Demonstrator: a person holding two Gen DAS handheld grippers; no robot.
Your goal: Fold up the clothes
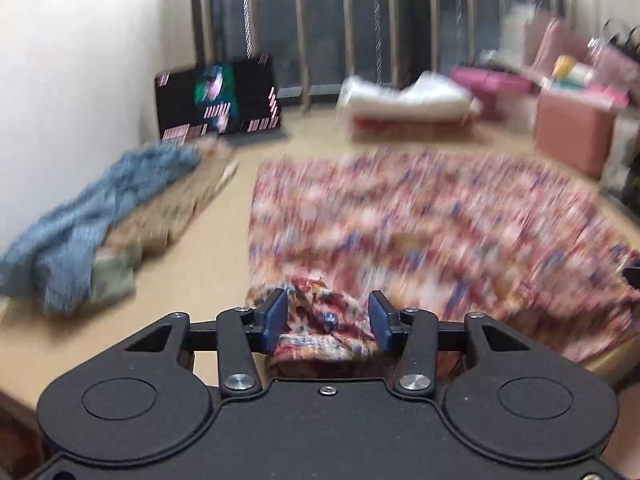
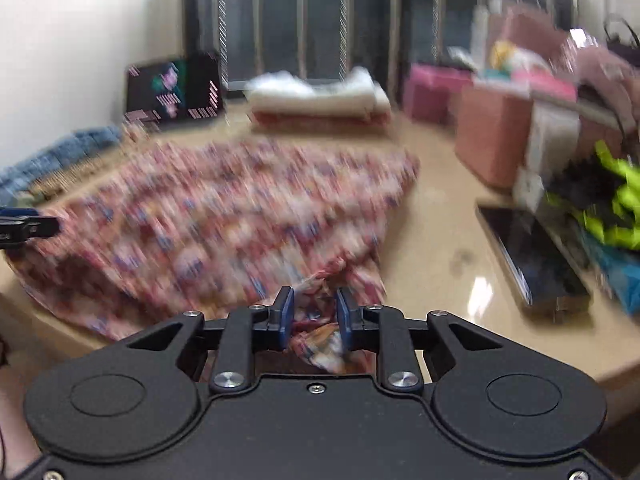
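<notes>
1. Beige table (image 1: 208, 280) stood before dark windows; white folded cloth (image 1: 404, 98) lay at its far edge.
2. A patterned garment (image 1: 420, 216) lay spread flat, blurred.
3. The left gripper (image 1: 327, 316) and right gripper (image 2: 314, 312) each had fingers clamped on bunched near-edge fabric.
4. A blue garment (image 1: 100, 208) lay crumpled, unfolded.

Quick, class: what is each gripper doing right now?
Left gripper: shut on a bunched edge of the patterned cloth.
Right gripper: shut on the same cloth's other near edge.
</notes>
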